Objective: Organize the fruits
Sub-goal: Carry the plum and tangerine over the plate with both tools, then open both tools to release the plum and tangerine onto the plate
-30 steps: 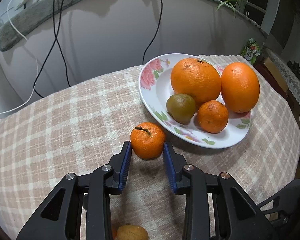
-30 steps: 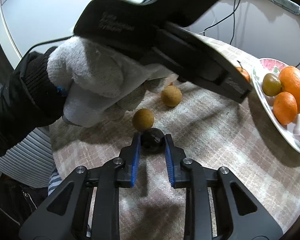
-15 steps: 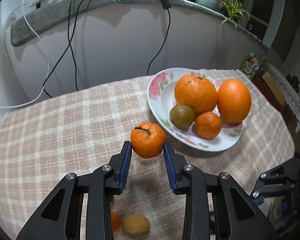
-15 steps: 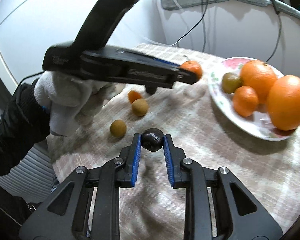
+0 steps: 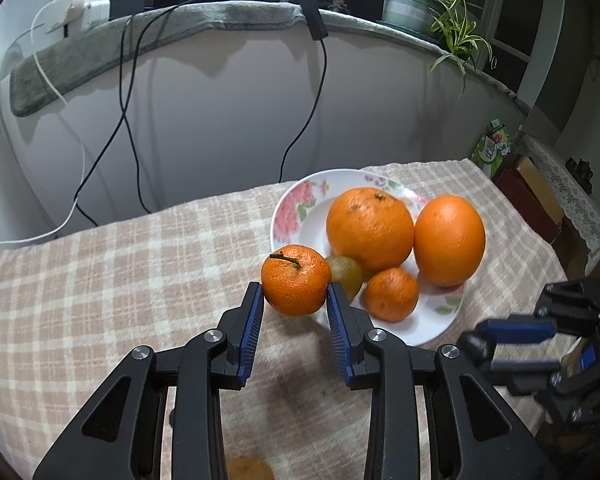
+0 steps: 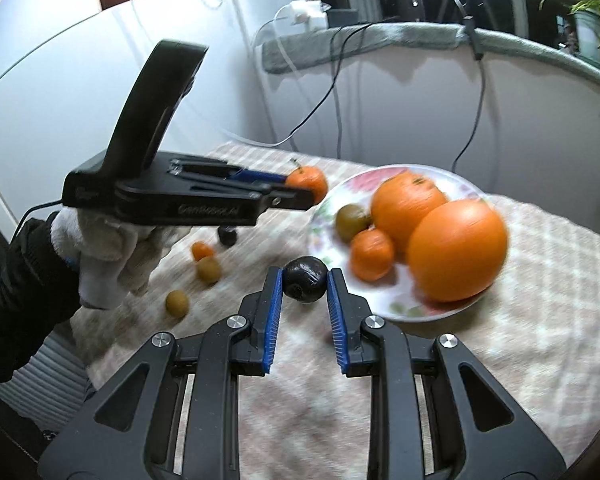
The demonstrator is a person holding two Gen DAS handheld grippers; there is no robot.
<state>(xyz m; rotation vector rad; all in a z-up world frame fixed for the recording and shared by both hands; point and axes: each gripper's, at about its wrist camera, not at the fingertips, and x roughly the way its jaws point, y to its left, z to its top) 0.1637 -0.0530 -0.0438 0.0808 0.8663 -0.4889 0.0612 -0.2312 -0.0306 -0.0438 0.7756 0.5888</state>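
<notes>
We have the left tool (image 5: 295, 306) clamped on the mandarin (image 5: 296, 280) just short of the plate's (image 5: 296, 212) near rim (the right tool (image 6: 304, 292), clamped on a dark fruit (image 6: 305, 279), trails nearer the desk's near edge).

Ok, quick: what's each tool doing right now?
Left tool: closed on the mandarin, lifted off the cloth.
Right tool: closed on the dark fruit, also lifted.

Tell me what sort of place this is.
Probably a home living or dining corner: a checked tablecloth, a floral plate of fruit, and a potted plant on the window ledge.
</notes>
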